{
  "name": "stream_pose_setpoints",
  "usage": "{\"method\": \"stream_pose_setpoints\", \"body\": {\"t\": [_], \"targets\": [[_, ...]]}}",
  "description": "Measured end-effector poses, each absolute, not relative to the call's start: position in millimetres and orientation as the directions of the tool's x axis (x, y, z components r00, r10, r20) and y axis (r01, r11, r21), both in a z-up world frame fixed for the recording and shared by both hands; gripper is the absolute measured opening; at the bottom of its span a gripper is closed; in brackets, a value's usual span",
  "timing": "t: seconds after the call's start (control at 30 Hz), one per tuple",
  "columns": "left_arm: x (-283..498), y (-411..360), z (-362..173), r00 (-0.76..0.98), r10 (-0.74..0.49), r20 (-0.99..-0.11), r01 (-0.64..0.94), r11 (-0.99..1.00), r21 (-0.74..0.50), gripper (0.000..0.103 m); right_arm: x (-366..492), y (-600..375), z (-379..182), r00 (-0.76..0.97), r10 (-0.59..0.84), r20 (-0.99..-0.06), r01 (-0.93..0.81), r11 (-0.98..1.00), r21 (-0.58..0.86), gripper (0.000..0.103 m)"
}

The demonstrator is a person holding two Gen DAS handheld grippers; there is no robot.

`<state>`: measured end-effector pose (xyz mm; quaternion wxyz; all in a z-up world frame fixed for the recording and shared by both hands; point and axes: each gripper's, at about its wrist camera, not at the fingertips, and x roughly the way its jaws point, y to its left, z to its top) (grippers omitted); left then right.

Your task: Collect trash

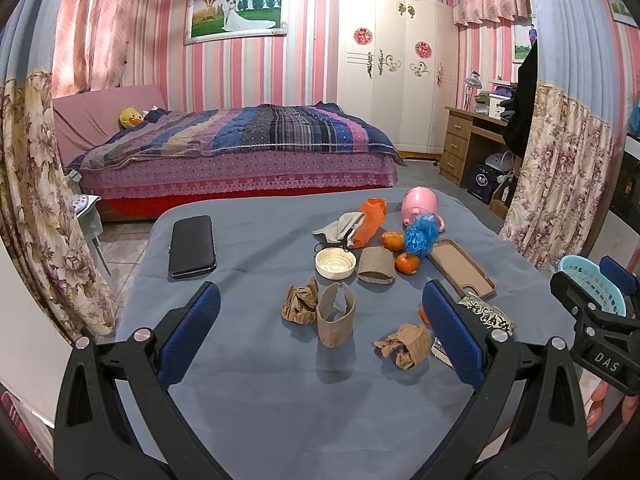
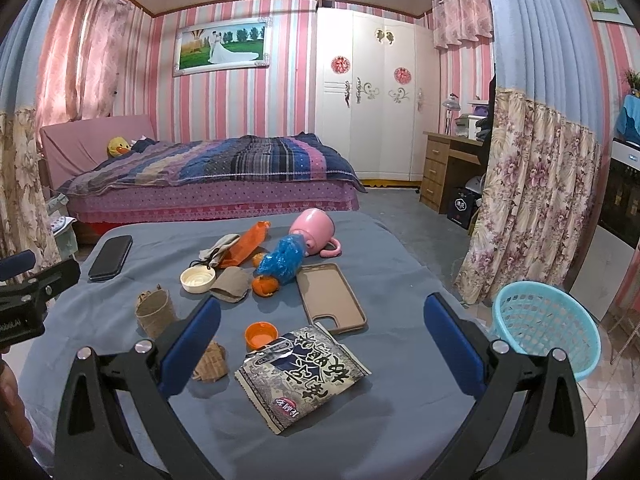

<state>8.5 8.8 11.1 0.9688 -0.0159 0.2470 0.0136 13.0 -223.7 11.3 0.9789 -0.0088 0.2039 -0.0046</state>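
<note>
Trash lies on a table under a blue-grey cloth (image 1: 260, 400). My left gripper (image 1: 320, 298) is open and hovers just in front of a torn brown cup sleeve (image 1: 336, 320) that stands upright. One crumpled brown paper (image 1: 300, 302) lies left of the sleeve, another (image 1: 406, 344) to its right. My right gripper (image 2: 322, 308) is also open, above a black printed snack wrapper (image 2: 304, 376) and an orange cap (image 2: 261, 335). Orange peels (image 1: 407, 263), a flat sleeve (image 1: 376, 270) and a white lid (image 1: 335, 263) sit mid-table. Neither gripper holds anything.
A turquoise basket (image 2: 546, 332) stands on the floor off the table's right edge. A brown phone case (image 2: 330, 296), a black wallet (image 1: 192, 246), a pink mug (image 2: 314, 230), a blue plastic bundle (image 2: 282, 260) and an orange bag (image 1: 370, 222) share the table. A bed stands behind.
</note>
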Motion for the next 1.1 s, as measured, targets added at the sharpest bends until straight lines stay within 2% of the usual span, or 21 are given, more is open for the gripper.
{"method": "stream_pose_setpoints", "body": {"t": [1.1], "targets": [[8.6,5.5,15.1,0.88,0.03,-0.474,-0.039,0.999,-0.011,0.098,23.8,-232.9,10.8,0.915,-0.006,-0.404,0.006,1.0,-0.002,0.099]]}}
